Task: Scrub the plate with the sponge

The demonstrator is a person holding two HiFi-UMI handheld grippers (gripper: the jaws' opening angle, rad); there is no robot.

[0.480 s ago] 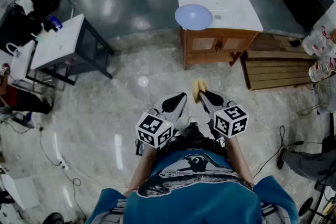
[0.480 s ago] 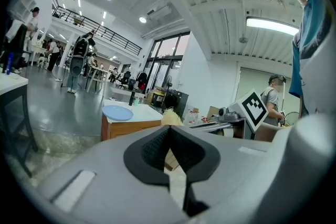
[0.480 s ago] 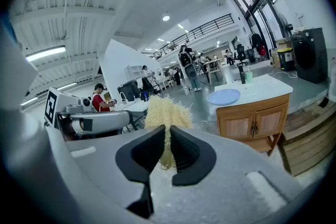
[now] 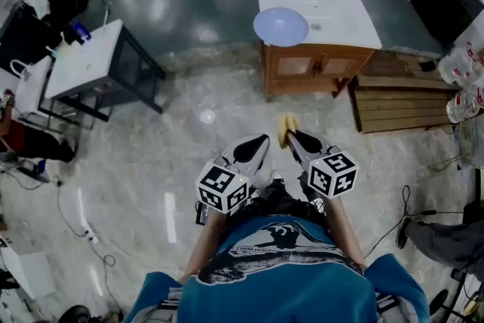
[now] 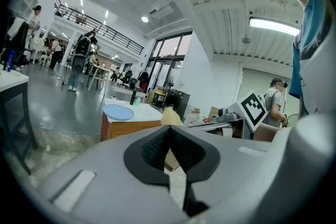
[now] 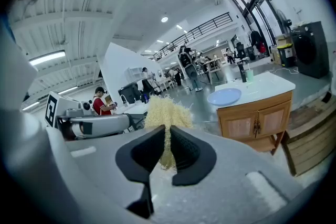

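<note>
- Two grippers are held side by side before your chest. Your left gripper (image 4: 259,141) has its jaws pressed together on nothing, and your right gripper (image 4: 292,137) clamps the yellow sponge (image 4: 286,123).
- The blue plate (image 4: 280,26) lies on the white counter (image 4: 344,23), well apart from both.
- Only the right gripper view shows the sponge's frayed fibres pinched between the pads.

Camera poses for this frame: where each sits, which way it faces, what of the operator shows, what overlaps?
Head view: on the person's head, facing steeply down and forward; shows the torso, left gripper, right gripper, sponge.
Left gripper view: on the left gripper, looking along its shut, empty jaws toward the cabinet; the torso shows at the right edge.
Right gripper view: on the right gripper, looking along jaws shut on the sponge; the torso shows at the left edge.
Shared: all three show the blue plate on the cabinet.
</note>
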